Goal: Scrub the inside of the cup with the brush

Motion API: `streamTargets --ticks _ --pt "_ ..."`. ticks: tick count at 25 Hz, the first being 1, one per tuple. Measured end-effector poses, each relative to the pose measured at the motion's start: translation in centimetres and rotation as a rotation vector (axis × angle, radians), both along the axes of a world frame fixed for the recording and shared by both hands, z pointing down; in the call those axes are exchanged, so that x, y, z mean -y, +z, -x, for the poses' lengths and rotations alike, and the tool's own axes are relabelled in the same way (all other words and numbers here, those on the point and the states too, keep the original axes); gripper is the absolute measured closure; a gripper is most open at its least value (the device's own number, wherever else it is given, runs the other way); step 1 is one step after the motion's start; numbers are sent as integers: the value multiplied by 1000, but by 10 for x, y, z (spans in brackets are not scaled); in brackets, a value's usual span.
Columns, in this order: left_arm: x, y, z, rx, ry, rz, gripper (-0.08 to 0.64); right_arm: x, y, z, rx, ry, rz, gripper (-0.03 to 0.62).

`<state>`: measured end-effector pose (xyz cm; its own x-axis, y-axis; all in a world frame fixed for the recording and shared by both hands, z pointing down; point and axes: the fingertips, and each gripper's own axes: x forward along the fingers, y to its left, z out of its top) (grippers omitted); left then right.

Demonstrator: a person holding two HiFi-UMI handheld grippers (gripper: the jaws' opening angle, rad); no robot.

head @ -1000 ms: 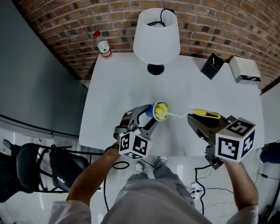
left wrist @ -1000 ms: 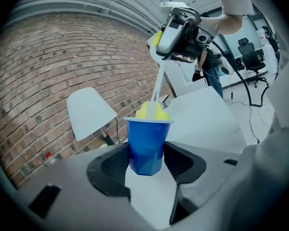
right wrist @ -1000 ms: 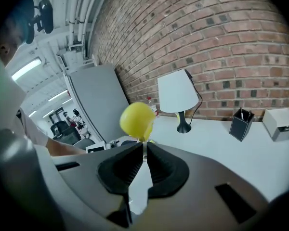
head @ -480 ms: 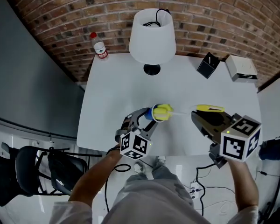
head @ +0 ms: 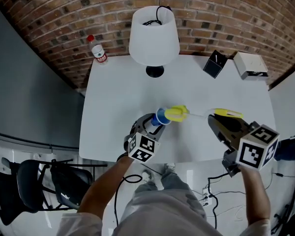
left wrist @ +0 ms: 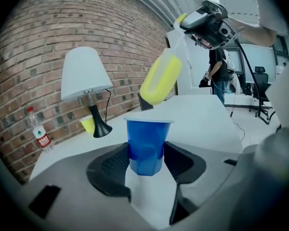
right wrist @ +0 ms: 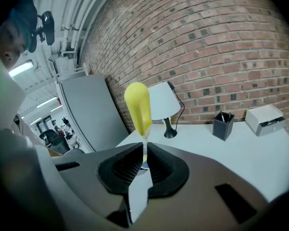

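Note:
A blue cup (head: 161,117) (left wrist: 145,146) stands upright between the jaws of my left gripper (head: 155,122) (left wrist: 145,158), which is shut on its sides. I cannot tell whether its base touches the table. The brush has a yellow sponge head (head: 176,113) (left wrist: 161,80) (right wrist: 137,105), a thin pale stem and a yellow handle (head: 228,114). My right gripper (head: 220,123) (right wrist: 144,163) is shut on the stem. The head hangs just outside the cup, above and to the right of its rim.
On the white table (head: 118,92) stand a white lamp (head: 154,33), a water bottle (head: 97,50) at the back left, a black pen holder (head: 215,64) and a white box (head: 250,65) at the back right. A small yellow cup (left wrist: 88,125) sits by the lamp's foot. A black chair (head: 34,181) stands left of the table.
The brush head was inside the cup's mouth and has come out to the right. The left gripper rolled and sank, so the cup stands upright.

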<state>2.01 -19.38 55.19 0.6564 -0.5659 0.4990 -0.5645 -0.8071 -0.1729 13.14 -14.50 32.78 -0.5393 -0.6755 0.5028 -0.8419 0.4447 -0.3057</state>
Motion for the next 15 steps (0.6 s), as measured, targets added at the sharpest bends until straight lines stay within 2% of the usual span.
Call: streamTargets --ticks 6,10,15 --pt "-2 22 0 12 7 68 325 -2 8 5 34 48 -43 569" --pt "0 33 3 18 8 88 325 -3 17 16 102 38 -49 569" --pt "0 37 5 22 12 102 325 -4 21 23 102 44 -52 569"
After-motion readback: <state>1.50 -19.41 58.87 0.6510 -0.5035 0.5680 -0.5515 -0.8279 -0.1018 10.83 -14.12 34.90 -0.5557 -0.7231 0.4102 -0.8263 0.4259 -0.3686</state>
